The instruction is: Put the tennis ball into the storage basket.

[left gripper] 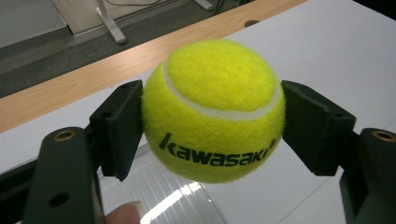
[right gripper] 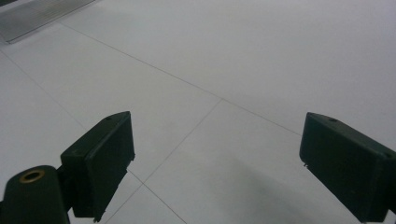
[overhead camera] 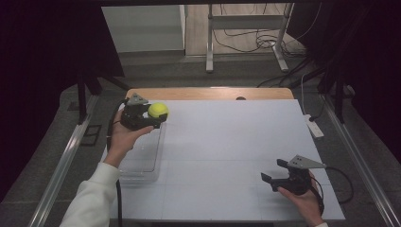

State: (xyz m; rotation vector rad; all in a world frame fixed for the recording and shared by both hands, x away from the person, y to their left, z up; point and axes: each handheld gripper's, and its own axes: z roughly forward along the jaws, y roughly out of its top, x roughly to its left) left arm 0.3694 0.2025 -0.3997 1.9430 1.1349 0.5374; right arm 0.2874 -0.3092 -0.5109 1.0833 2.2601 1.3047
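A yellow tennis ball (overhead camera: 158, 110) printed "kawasaki" sits between the black jaws of my left gripper (overhead camera: 156, 116), held up over the far left of the white table (overhead camera: 236, 142). In the left gripper view the ball (left gripper: 212, 109) is pressed from both sides by the pads (left gripper: 119, 126), and the gripper (left gripper: 212, 126) is shut on it. Below and in front of it lies a clear plastic tray (overhead camera: 144, 158). My right gripper (overhead camera: 274, 172) rests near the table's front right, jaws wide apart. The right gripper view shows that gripper (right gripper: 217, 163) with nothing but table between its jaws.
A wooden strip (overhead camera: 208, 93) edges the table's far side. Beyond it stand metal stand legs (overhead camera: 209, 56) and floor cables (overhead camera: 255, 40). A white power strip (overhead camera: 314, 126) lies off the table's right edge. The tray's ribbed corner (right gripper: 37, 14) appears in the right gripper view.
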